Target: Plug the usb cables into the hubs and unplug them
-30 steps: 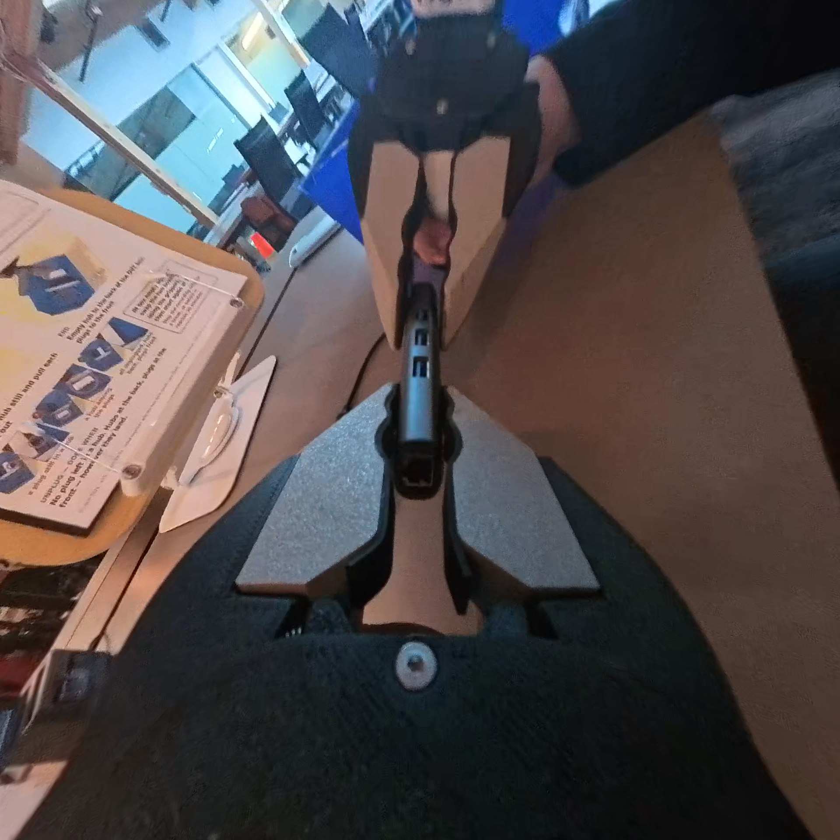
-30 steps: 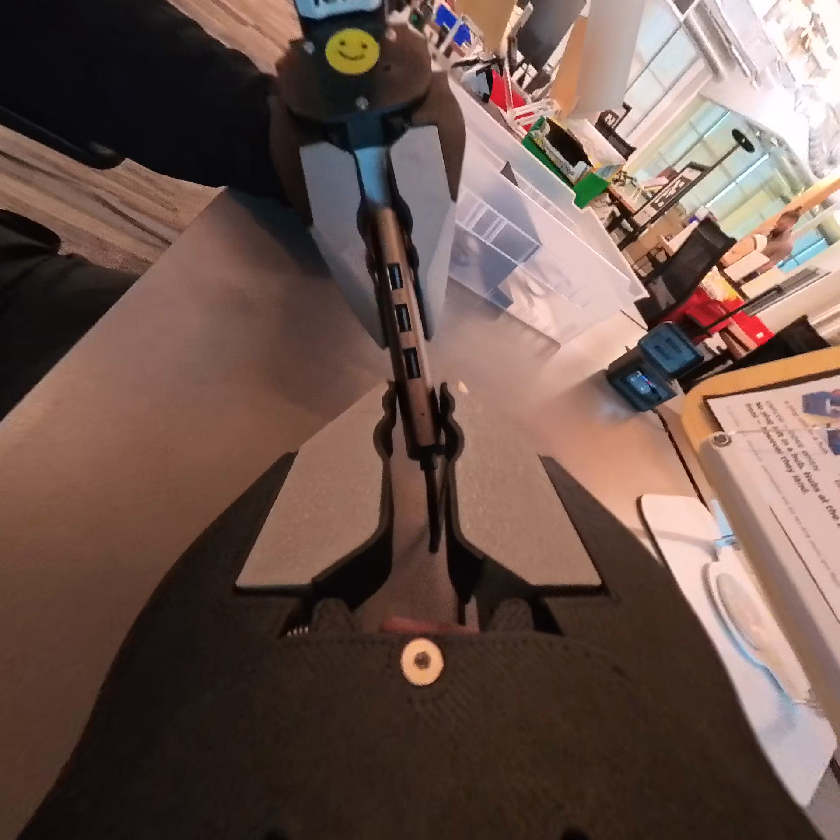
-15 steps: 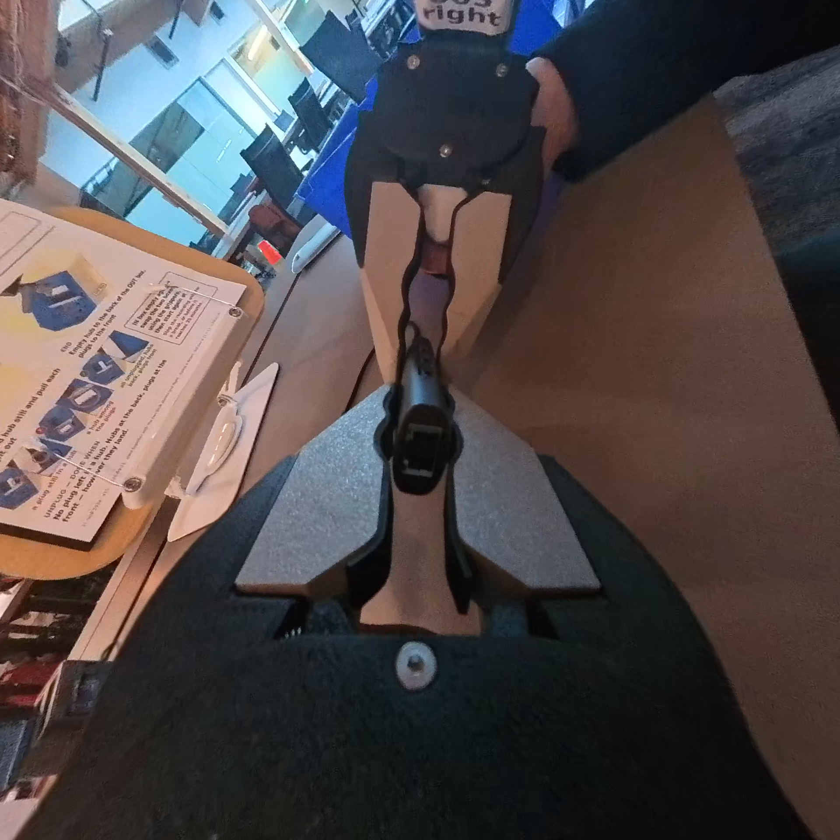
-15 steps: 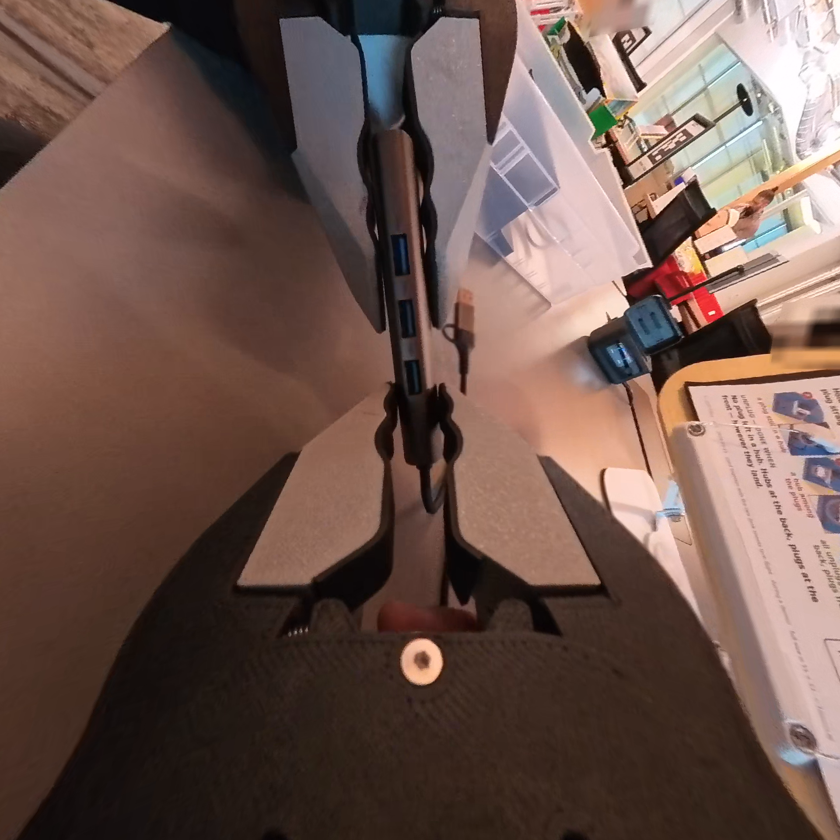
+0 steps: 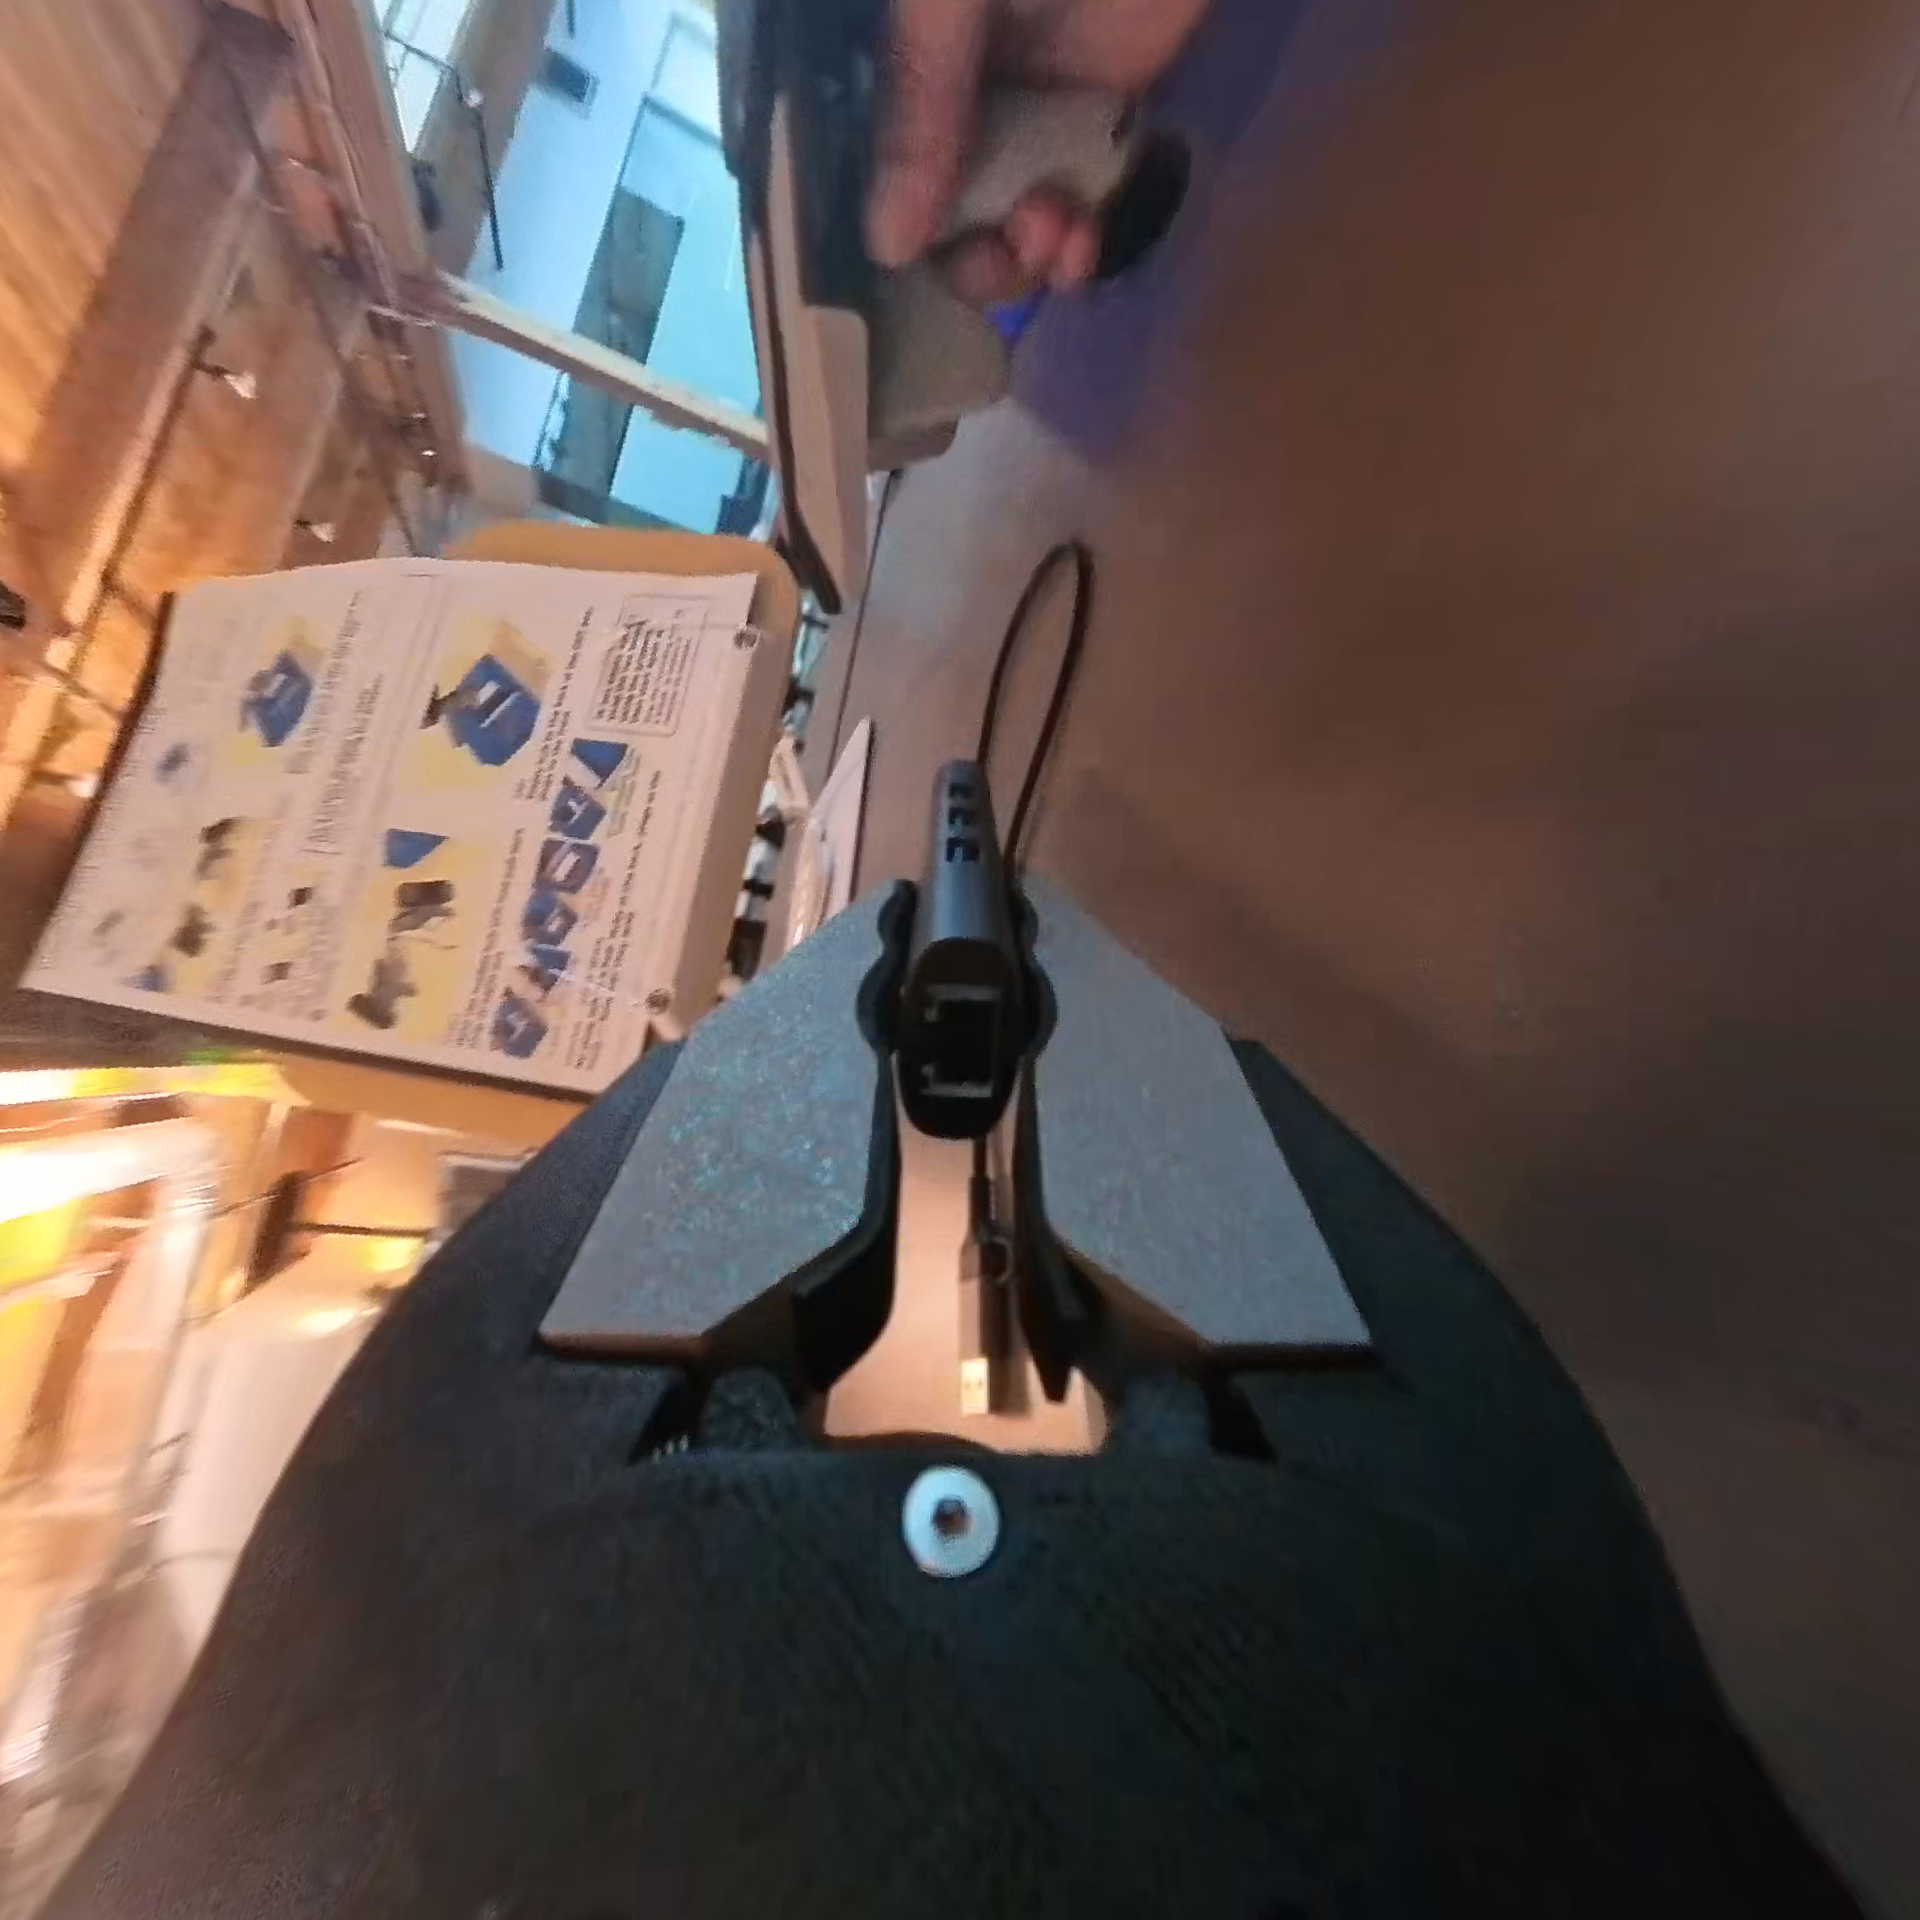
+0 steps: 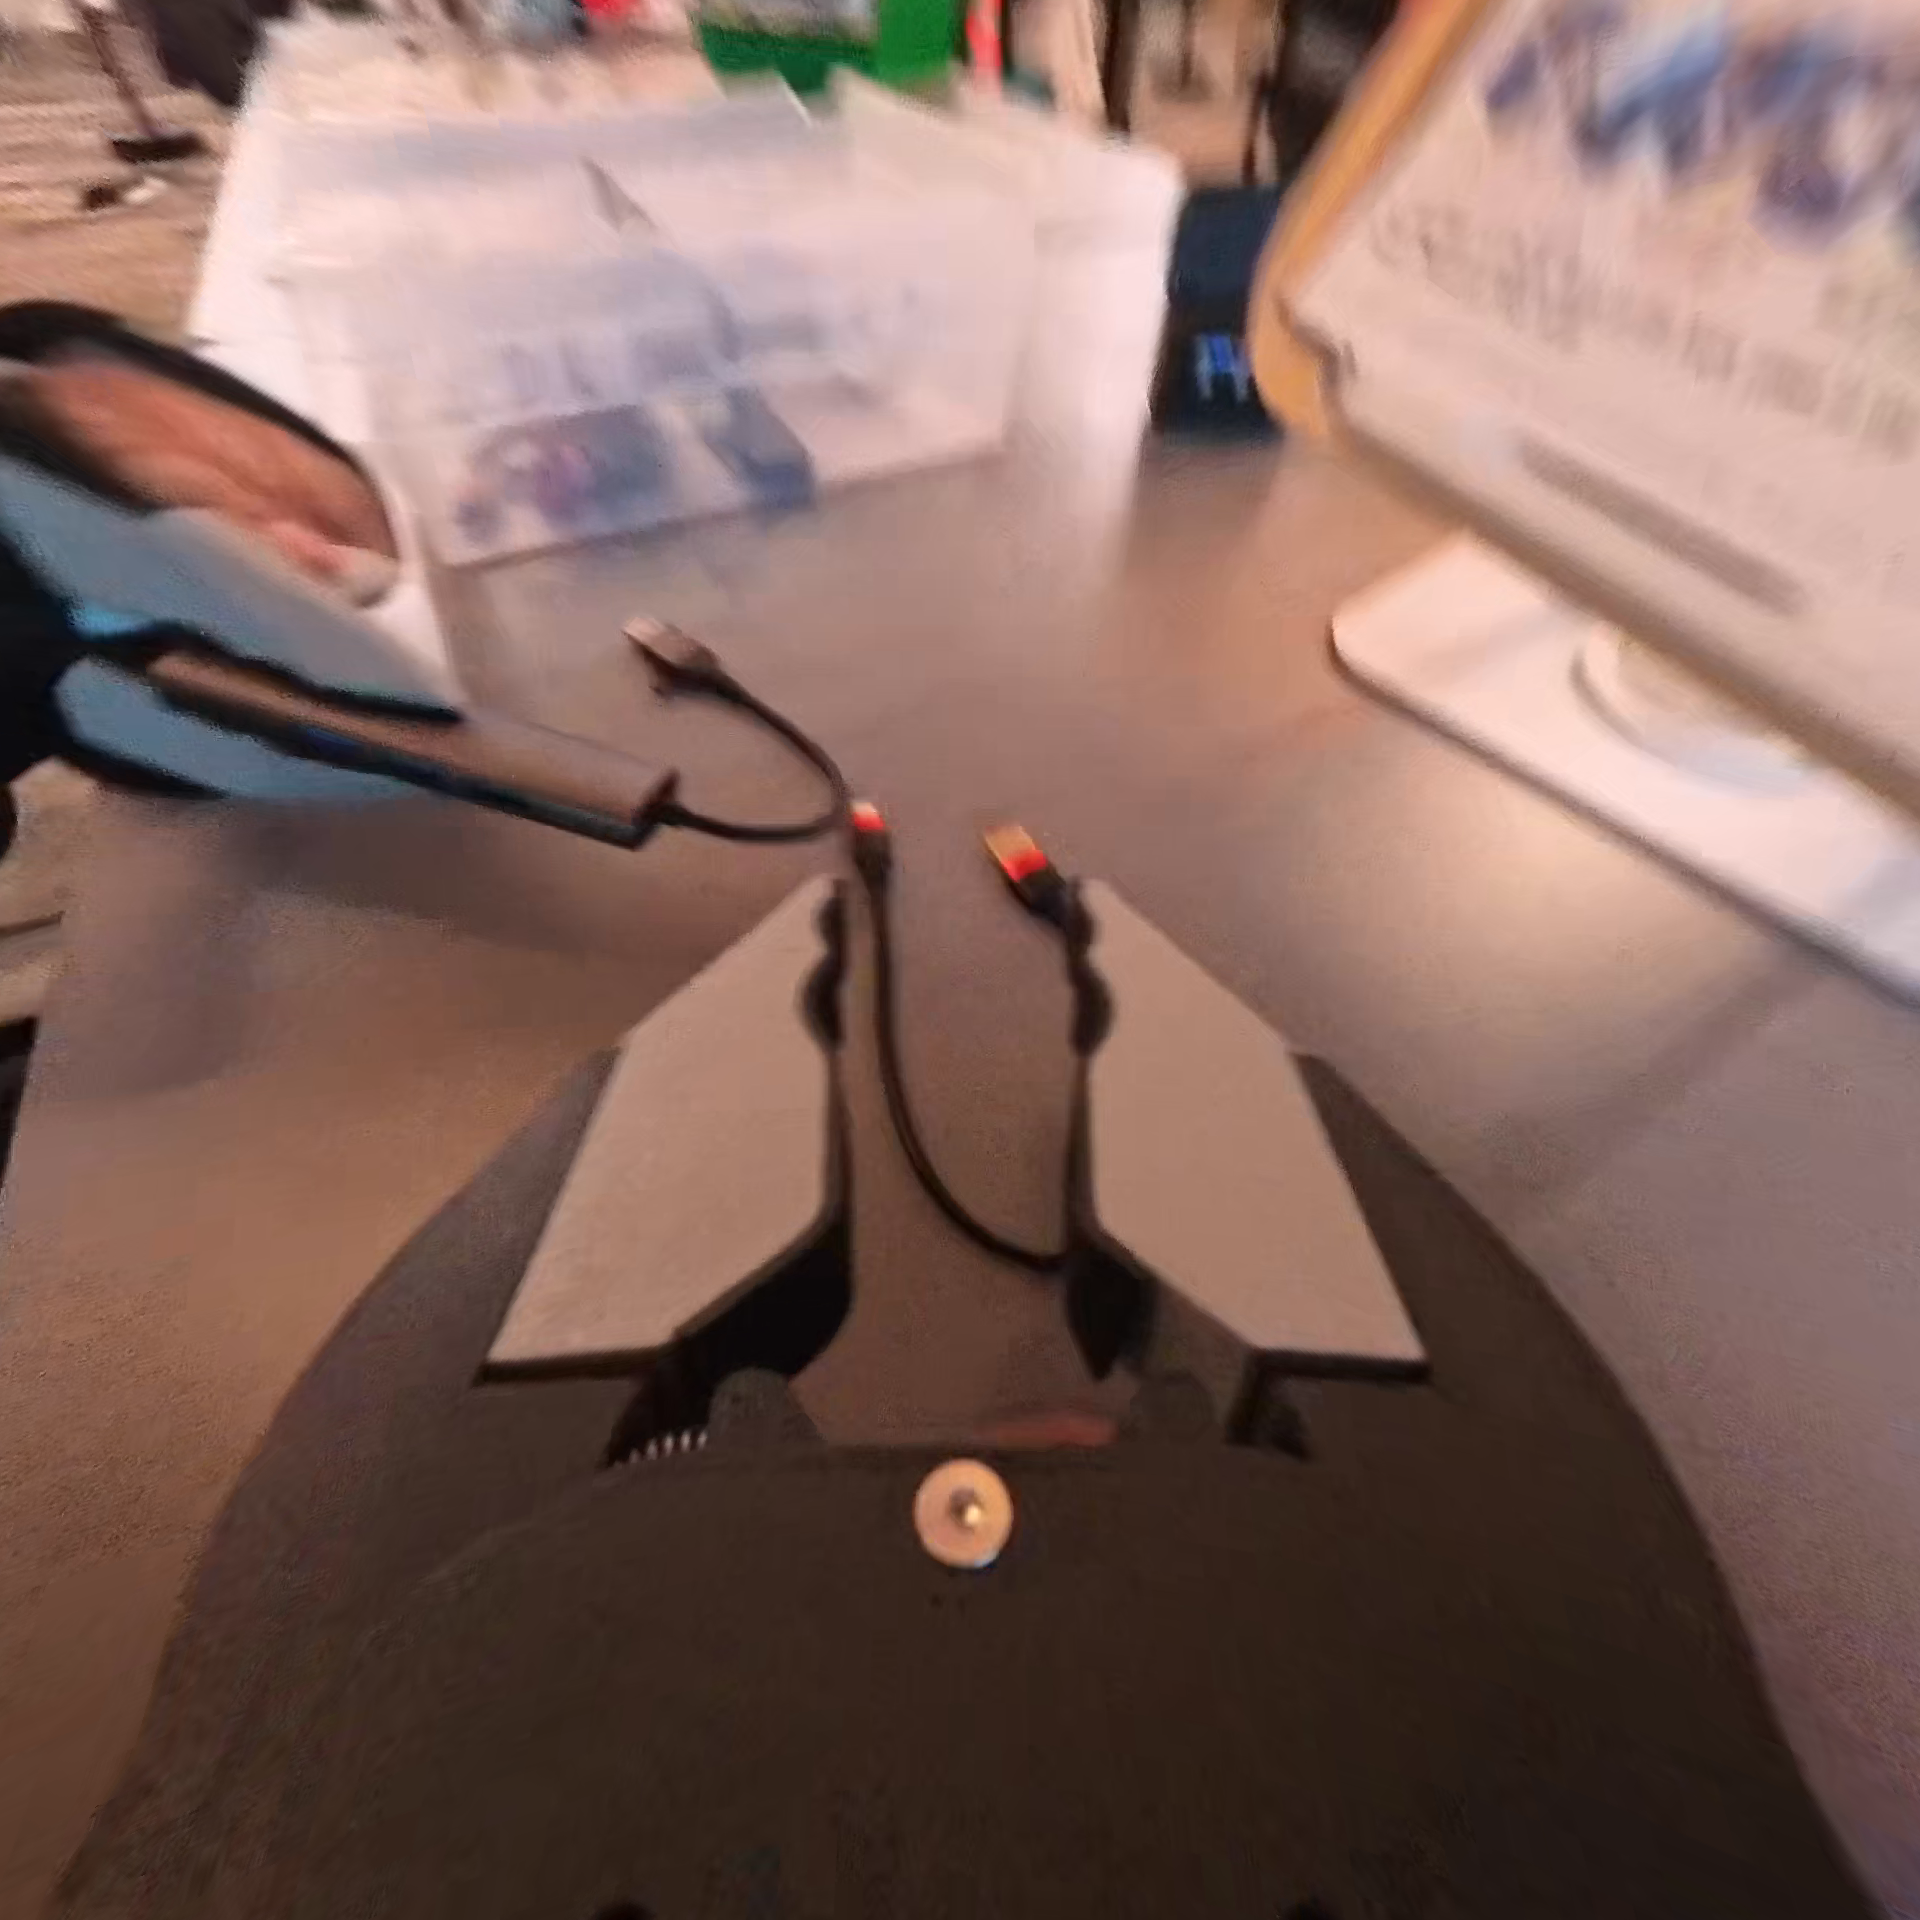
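Slim dark hub (image 5: 958, 940), seemingly grey metal

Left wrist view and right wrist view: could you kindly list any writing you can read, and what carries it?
Instruction sheet: small print beside blue drawings; I do not quote writing. It is blurred in the right wrist view.
Dark box: pale mark, too blurred to read.
Hub: no writing visible.

hub (image 6: 416, 743) left of cable (image 6: 935, 1122), bin (image 6: 644, 312) seemingly behind
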`<action>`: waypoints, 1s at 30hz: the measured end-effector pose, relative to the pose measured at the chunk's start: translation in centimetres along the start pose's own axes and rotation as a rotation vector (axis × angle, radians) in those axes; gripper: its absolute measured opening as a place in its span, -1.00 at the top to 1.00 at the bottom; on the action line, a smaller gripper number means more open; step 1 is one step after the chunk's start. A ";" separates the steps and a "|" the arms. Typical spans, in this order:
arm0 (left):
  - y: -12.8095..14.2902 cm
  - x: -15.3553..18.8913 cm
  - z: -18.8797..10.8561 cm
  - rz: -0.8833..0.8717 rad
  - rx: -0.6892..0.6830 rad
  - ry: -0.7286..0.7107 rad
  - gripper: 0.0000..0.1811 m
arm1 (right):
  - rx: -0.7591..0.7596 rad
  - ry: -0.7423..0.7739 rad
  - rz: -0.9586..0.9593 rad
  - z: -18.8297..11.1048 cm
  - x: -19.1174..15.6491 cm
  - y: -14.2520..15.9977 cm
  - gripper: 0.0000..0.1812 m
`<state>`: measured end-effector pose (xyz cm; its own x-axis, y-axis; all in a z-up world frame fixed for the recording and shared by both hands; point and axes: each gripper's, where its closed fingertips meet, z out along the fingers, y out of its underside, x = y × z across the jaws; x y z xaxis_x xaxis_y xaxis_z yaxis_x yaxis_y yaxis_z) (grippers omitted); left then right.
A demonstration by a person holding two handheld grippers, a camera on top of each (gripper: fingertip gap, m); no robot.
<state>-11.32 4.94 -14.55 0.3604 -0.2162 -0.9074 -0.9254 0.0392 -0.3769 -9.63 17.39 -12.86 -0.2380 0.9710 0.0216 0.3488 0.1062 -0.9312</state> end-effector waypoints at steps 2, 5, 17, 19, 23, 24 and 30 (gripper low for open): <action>0.7 -0.1 0.1 0.063 -0.054 -0.039 0.84 | -0.152 -0.002 0.109 1.2 1.3 2.0 0.39; 1.5 -0.8 0.3 0.055 -0.098 -0.073 0.84 | -0.226 0.014 0.040 2.8 2.2 2.6 0.41; 5.1 -2.6 1.1 -0.103 -0.238 -0.110 0.84 | -0.372 -0.168 -0.101 6.8 2.6 4.7 0.86; 5.4 -2.5 1.4 -0.104 -0.255 -0.108 0.84 | -0.369 -0.174 -0.132 7.1 2.3 4.6 0.90; 6.1 -2.8 1.7 -0.083 -0.299 -0.132 0.84 | -0.315 -0.214 -0.157 6.9 0.8 3.7 0.92; 6.3 -3.1 1.7 -0.059 -0.319 -0.154 0.84 | -0.289 -0.251 -0.138 6.5 -0.1 3.2 0.92; 6.3 -4.5 1.5 0.075 -0.390 -0.268 0.84 | -0.141 -0.505 0.013 3.5 -4.5 0.6 0.92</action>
<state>-18.60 7.64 -13.13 0.2606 0.0341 -0.9649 -0.9065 -0.3352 -0.2567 -11.55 12.33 -14.75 -0.6284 0.7517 -0.2003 0.4651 0.1567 -0.8713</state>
